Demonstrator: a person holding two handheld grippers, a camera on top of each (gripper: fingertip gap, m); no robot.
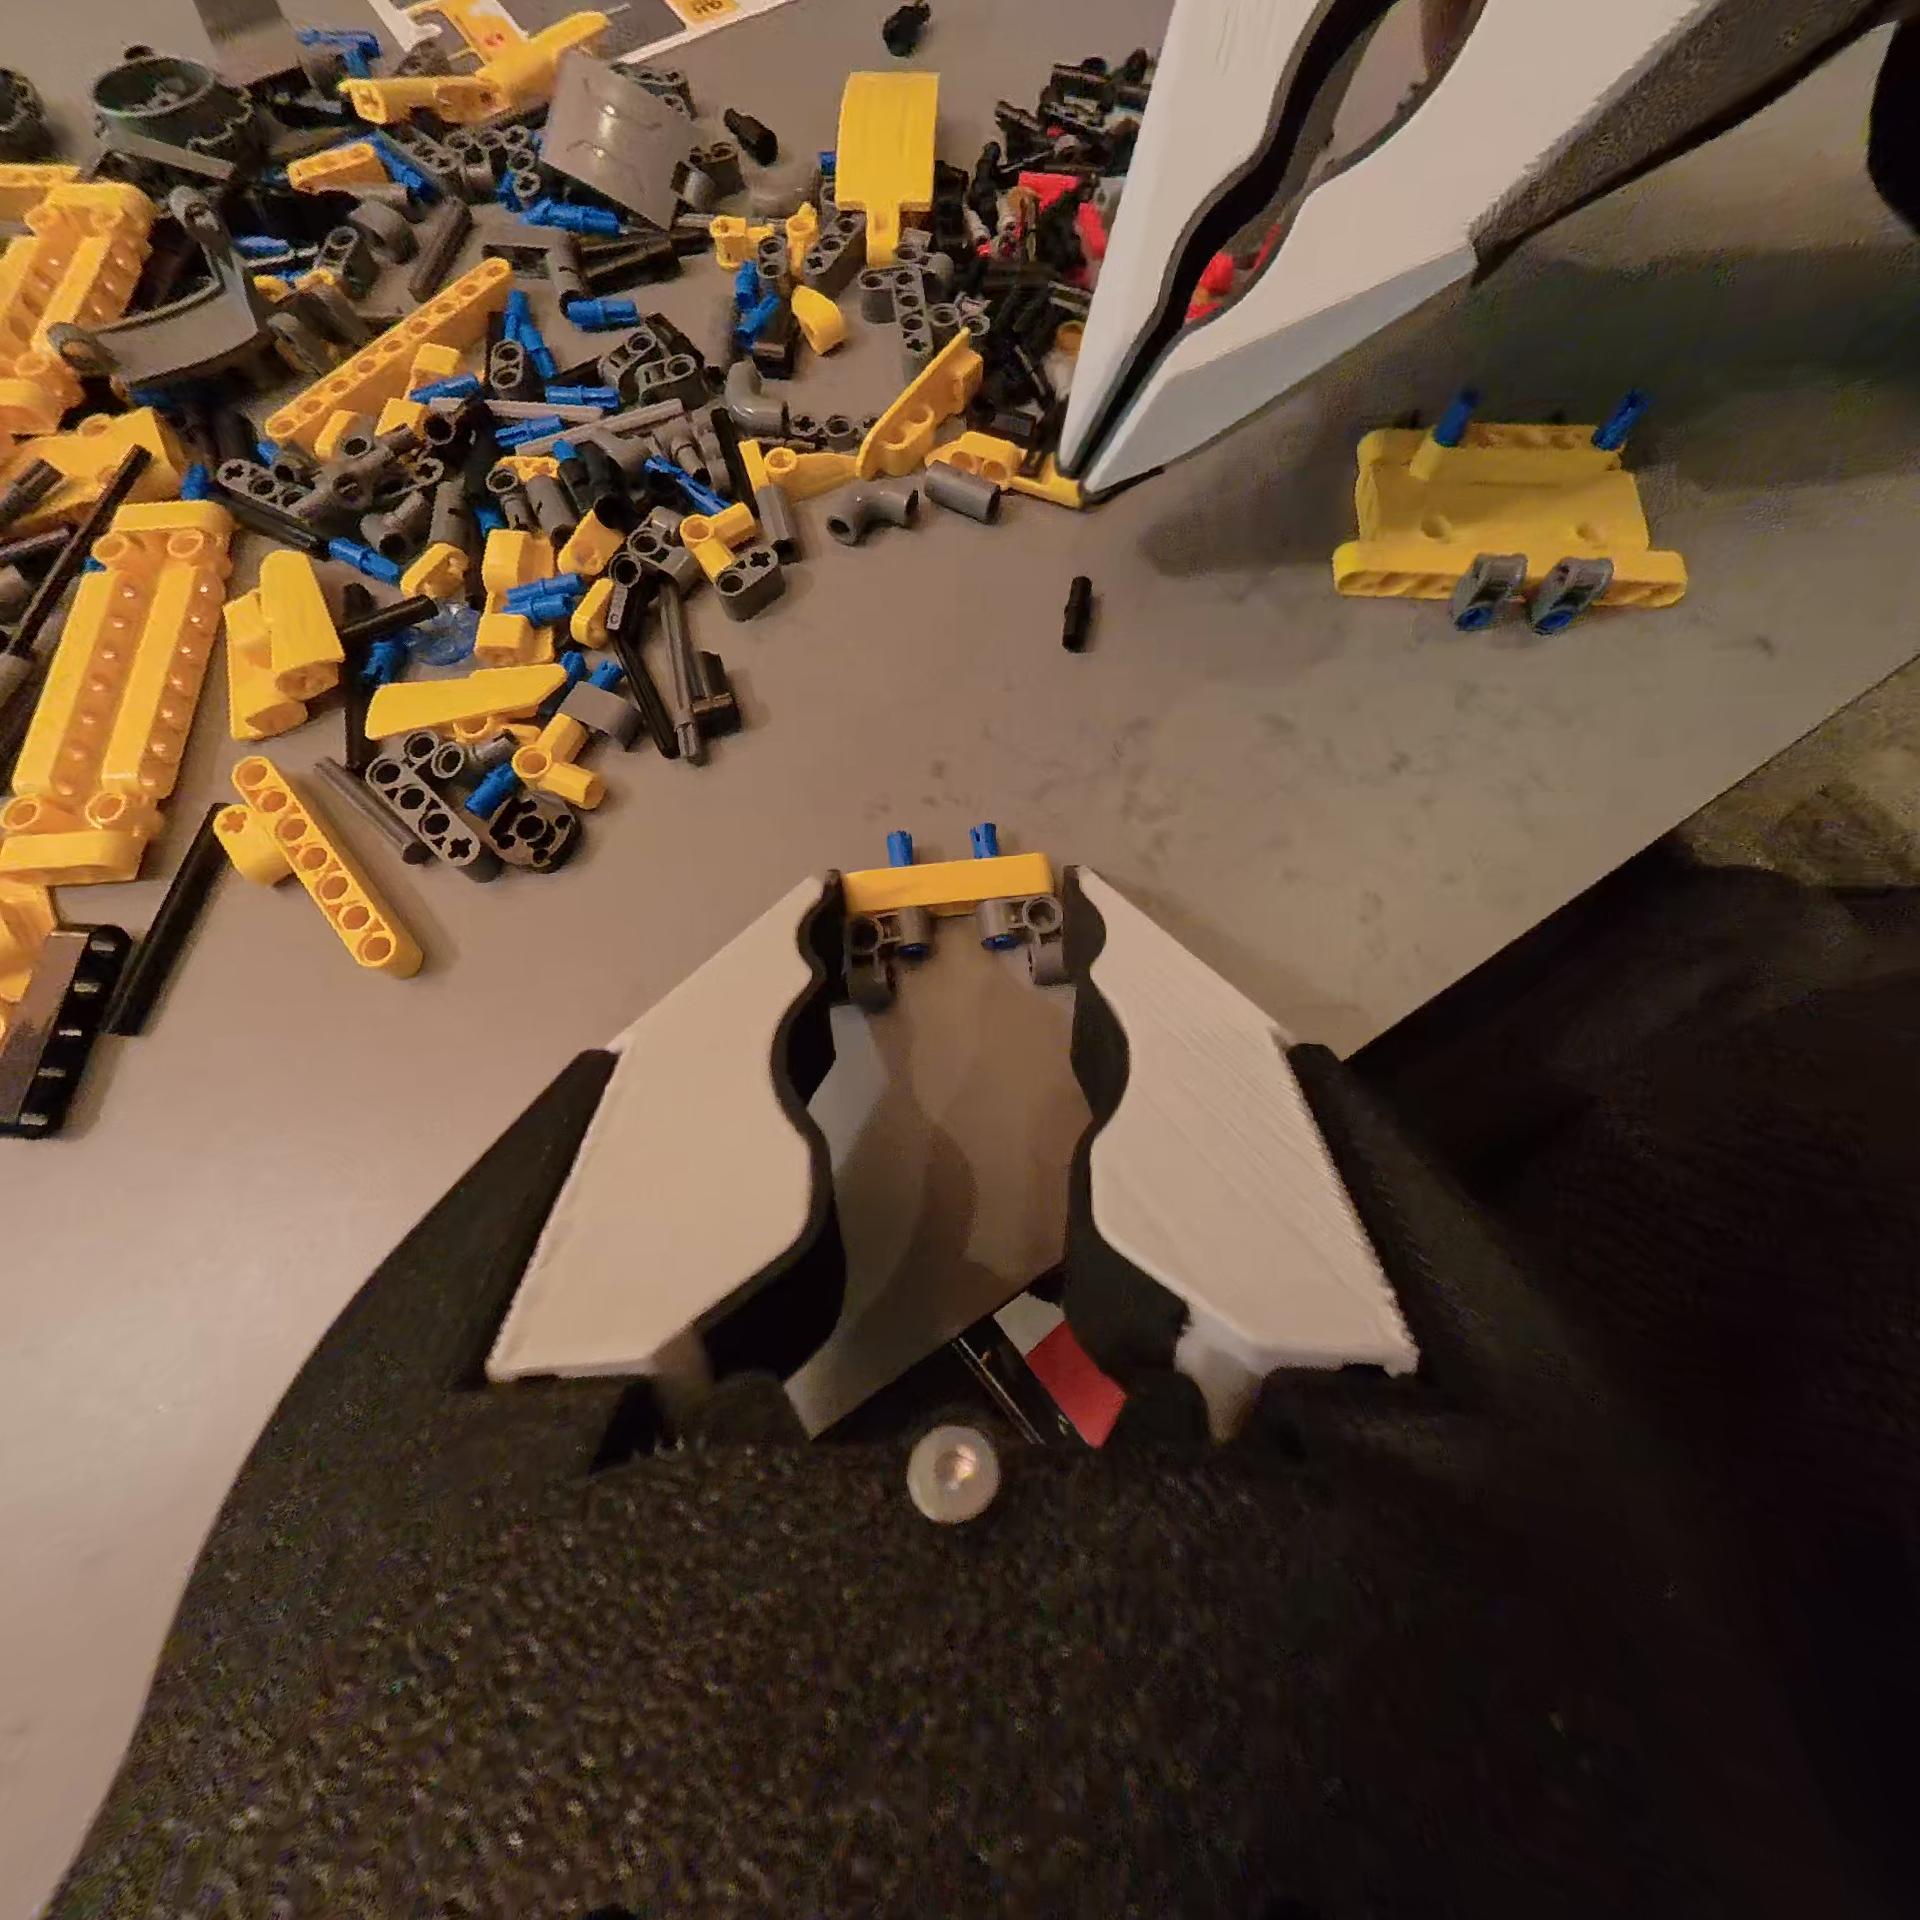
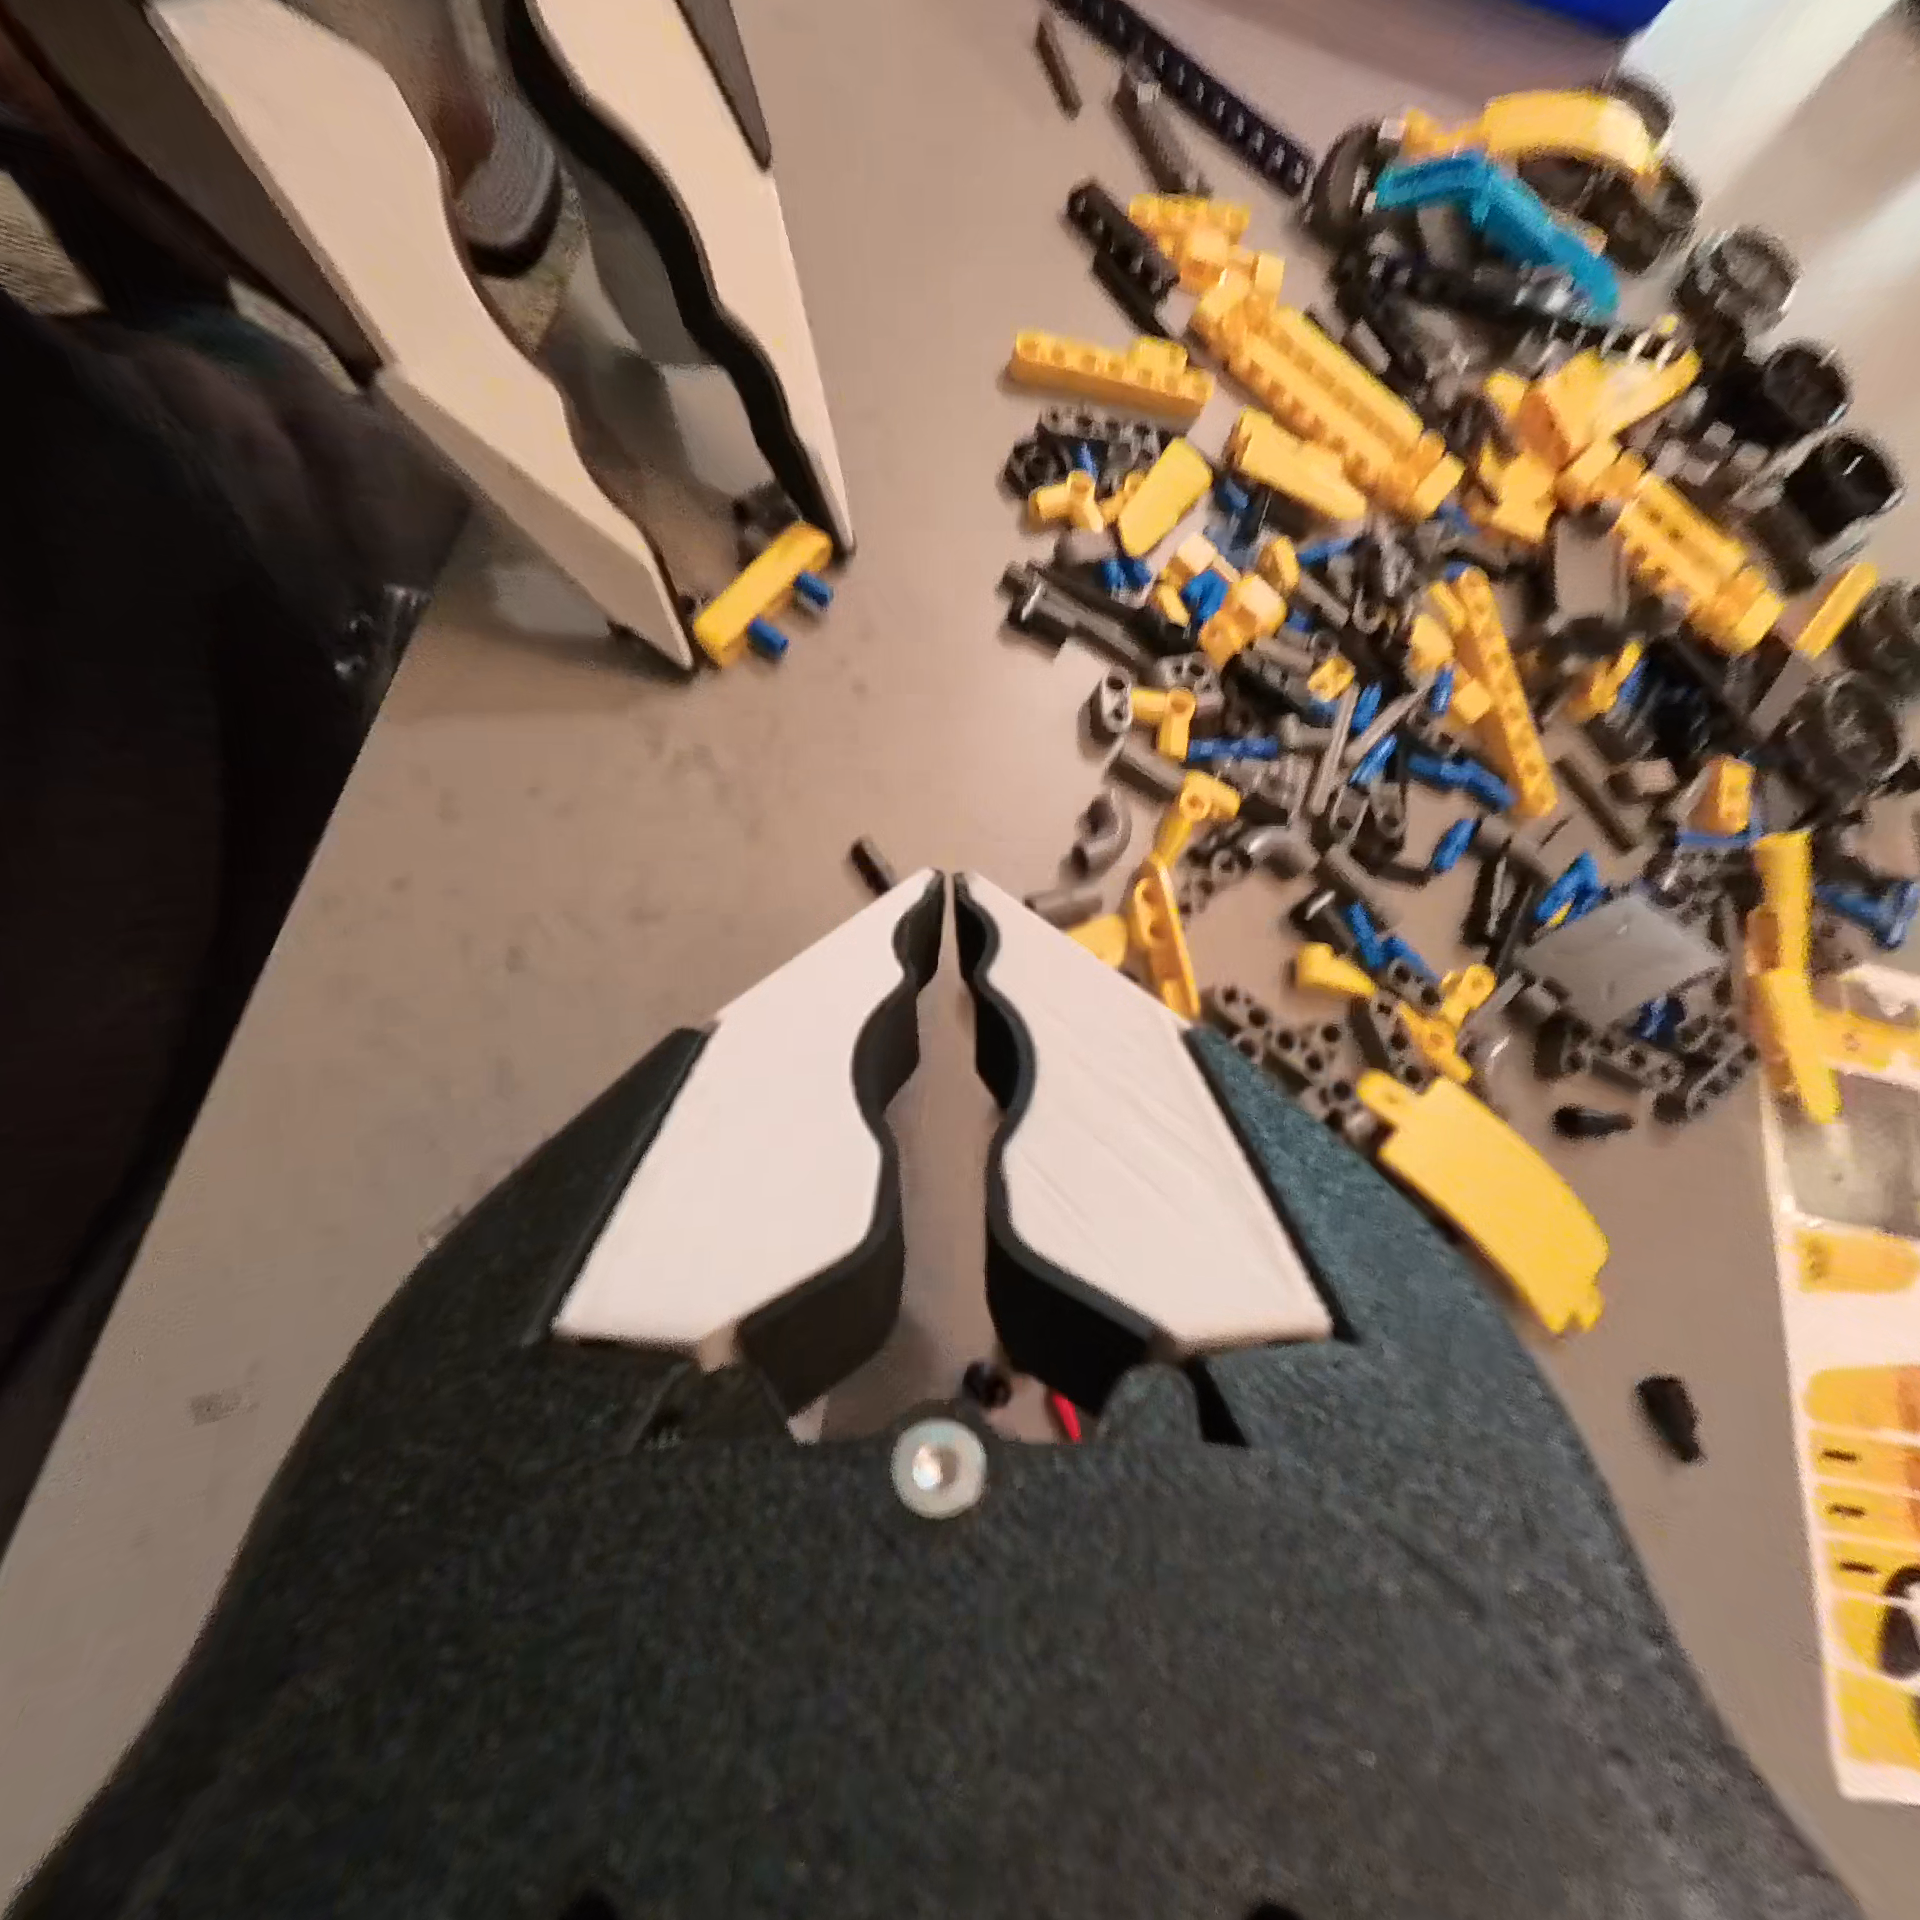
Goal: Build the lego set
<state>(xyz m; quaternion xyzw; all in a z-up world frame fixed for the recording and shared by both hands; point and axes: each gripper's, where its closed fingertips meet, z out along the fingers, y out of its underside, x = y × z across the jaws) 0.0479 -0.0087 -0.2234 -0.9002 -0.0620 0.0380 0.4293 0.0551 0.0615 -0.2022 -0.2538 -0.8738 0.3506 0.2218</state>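
My left gripper [image 1: 951, 914] is shut on a short yellow beam [image 1: 948, 885] with two blue pins and two grey connectors, held just above the grey table [image 1: 1195, 790]. It also shows in the right wrist view [image 2: 764, 592] with the beam [image 2: 764, 590]. My right gripper [image 2: 948, 883] is shut, with nothing visible between its tips, which are low at the near edge of the loose parts pile [image 2: 1403, 675]. In the left wrist view the right gripper [image 1: 1081, 480] touches a yellow piece [image 1: 1039, 480] there. A small black pin [image 2: 868, 862] lies beside it.
A yellow sub-assembly [image 1: 1507, 530] with blue pins and grey connectors sits to the right, near the table edge [image 1: 1621, 831]. A lone black pin [image 1: 1077, 613] lies between the grippers. The pile [image 1: 468, 468] spreads left. A printed sheet [image 2: 1849, 1351] lies at the right. My hands' fingertips stand some 8 cm from each other.
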